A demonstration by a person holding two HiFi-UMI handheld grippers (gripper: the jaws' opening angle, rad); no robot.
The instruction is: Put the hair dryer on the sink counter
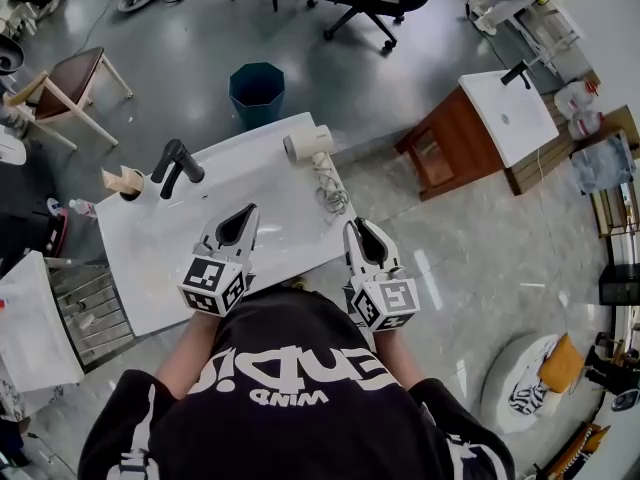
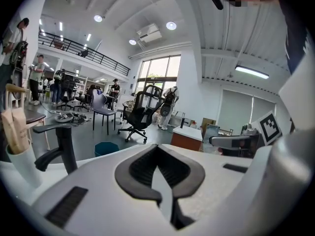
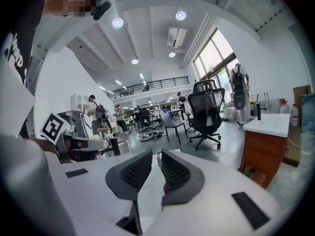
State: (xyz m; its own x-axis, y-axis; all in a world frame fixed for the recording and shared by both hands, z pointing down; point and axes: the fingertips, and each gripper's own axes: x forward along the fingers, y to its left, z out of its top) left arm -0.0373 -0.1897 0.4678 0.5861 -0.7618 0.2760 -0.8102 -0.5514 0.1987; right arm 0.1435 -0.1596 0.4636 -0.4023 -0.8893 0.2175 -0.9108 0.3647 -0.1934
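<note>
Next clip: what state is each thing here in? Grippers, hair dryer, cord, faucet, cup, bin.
left gripper: shut, empty.
right gripper: jaws a narrow gap apart, nothing between them.
hair dryer: lying on the sink counter, far right corner, not held.
cord: loosely bundled on the counter beside the dryer.
faucet: no water visible.
cup: upright, holding something.
bin: upright on the floor, top open.

1. A white sink desk (image 1: 150, 258) stands on a grey floor (image 1: 200, 58).
2. A black faucet (image 1: 176, 164) rises near its far left side.
3. A cup (image 1: 125, 181) sits at the far left corner.
4. A cream hair dryer (image 1: 308, 144) lies at the far right corner, its cord (image 1: 330, 190) coiled beside it.
</note>
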